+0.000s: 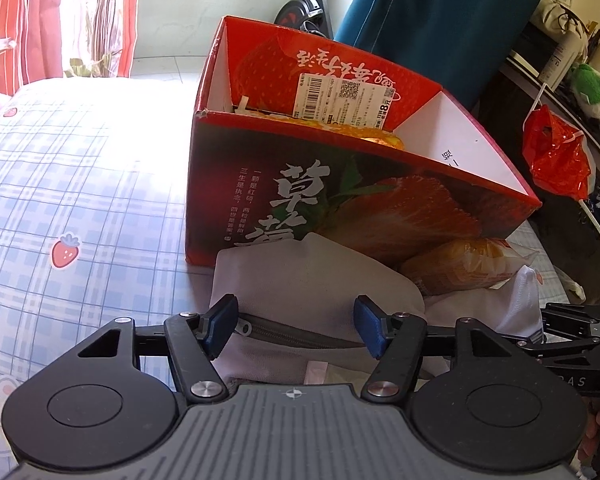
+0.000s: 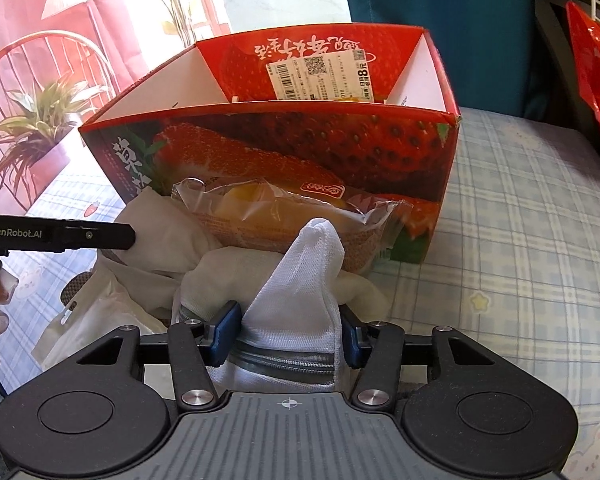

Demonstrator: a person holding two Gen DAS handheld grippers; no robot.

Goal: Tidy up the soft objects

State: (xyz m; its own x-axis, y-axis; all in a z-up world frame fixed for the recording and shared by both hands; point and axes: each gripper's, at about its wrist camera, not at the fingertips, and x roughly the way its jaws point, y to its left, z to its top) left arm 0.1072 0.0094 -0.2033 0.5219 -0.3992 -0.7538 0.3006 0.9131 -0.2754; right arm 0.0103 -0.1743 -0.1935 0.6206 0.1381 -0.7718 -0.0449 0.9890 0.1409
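Where box (image 1: 340, 184) wall rises, contents mostly hidden, bread packet (image 2: 284, 216) half-covered

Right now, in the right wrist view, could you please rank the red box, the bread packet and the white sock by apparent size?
1. Red box.
2. Bread packet and white sock: alike; the sock is nearer the camera, so unranked.

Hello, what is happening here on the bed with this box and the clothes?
A person is sorting soft things on a checked bedsheet with two handheld grippers. The left gripper hangs open over a grey zipped garment. The right gripper has a bunched white cloth between its pads. A wrapped bread packet leans against the red strawberry box, which already holds something orange.
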